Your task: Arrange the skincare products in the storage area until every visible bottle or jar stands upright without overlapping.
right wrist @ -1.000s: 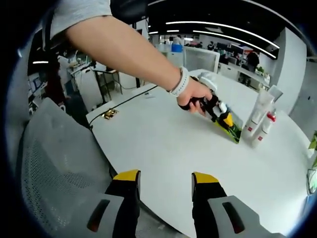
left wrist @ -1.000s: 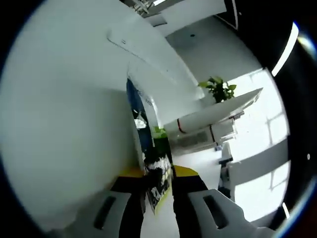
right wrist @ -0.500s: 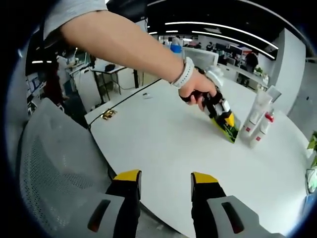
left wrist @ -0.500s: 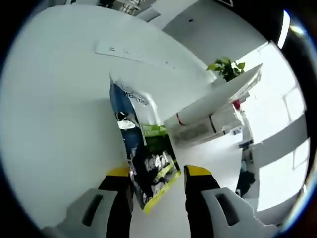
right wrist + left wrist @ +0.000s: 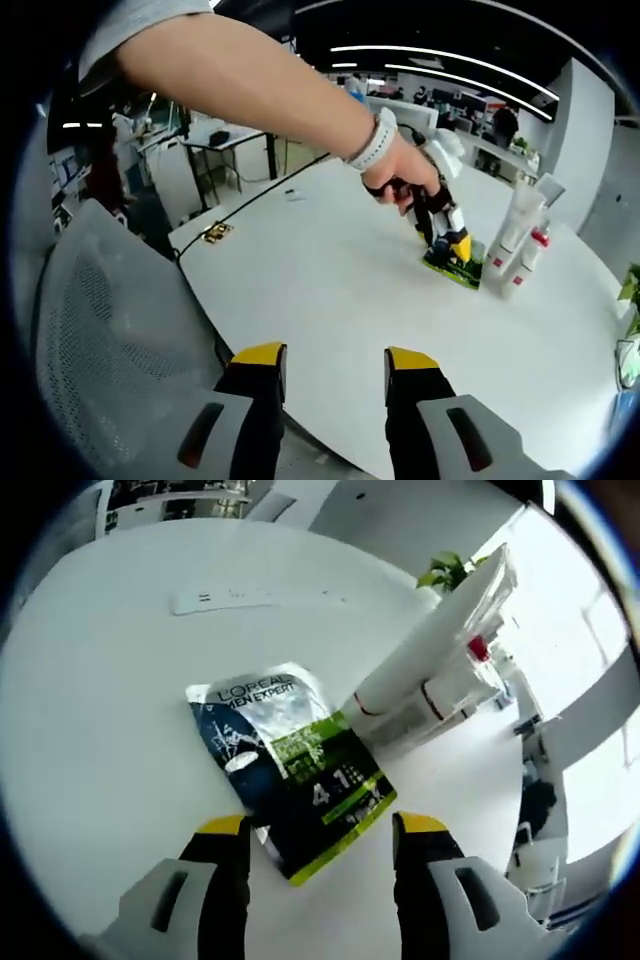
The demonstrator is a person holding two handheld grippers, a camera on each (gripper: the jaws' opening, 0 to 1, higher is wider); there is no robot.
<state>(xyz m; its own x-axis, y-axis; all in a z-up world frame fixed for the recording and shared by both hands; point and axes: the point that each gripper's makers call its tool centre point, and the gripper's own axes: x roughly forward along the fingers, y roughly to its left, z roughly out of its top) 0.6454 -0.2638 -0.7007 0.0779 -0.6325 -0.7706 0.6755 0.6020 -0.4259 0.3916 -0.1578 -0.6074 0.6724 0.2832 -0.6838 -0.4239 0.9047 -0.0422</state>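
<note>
Two tubes [image 5: 440, 655] stand together just beyond a flat sachet [image 5: 290, 770] lying on the white worktop [image 5: 110, 720]; left gripper [image 5: 320, 835] hovers over it, jaws apart, right gripper [image 5: 325, 360] jaws apart too; sachet looks thin, floppy, slick — pinch an edge

Light: bright and even from my ceiling strip lights [image 5: 440, 52] | Glare: white table [image 5: 100, 680] washes out, window side overexposed | Shadows: soft, faint | Blur: slight softness in my left gripper view | Distortion: strong fisheye bending at edges
</note>
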